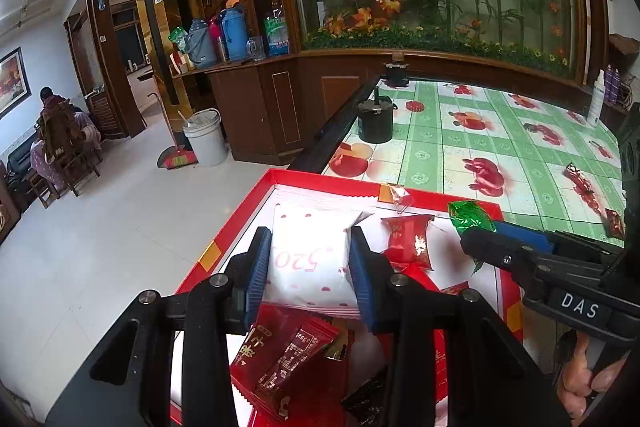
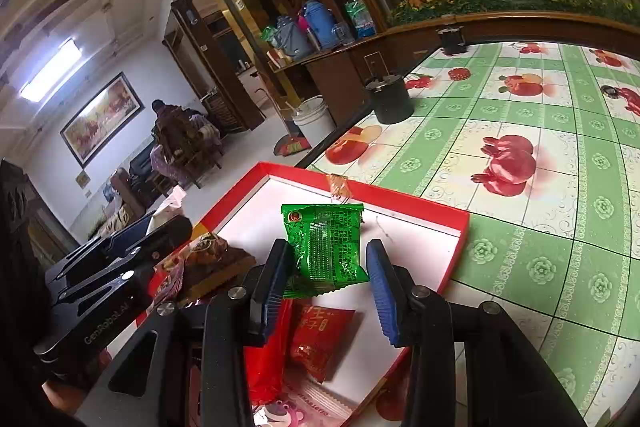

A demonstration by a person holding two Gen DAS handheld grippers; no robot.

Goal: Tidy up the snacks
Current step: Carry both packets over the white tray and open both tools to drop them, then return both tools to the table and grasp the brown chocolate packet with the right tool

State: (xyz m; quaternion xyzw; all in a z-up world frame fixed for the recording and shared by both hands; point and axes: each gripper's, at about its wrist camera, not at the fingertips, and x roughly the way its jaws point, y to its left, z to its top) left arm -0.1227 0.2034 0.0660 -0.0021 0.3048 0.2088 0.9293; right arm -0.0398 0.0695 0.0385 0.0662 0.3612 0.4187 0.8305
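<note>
left gripper [image 1: 309, 259] clamped on the white pack [image 1: 308, 251] over the red box [image 1: 240, 223], right gripper [image 2: 329, 277] spread with the green pack [image 2: 326, 247] between its fingers, touching the left one, red packs [image 2: 318, 341] just below, worktop [image 2: 520, 227] beyond

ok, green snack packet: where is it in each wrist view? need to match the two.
Left wrist: green packet right of centre, at the tip of the right gripper, over the red tray's far rim.
Right wrist: green packet centre frame, between the jaws and against the left one, above the tray's white floor.
Shared landmark: black pot on the green tablecloth beyond the tray.
</note>
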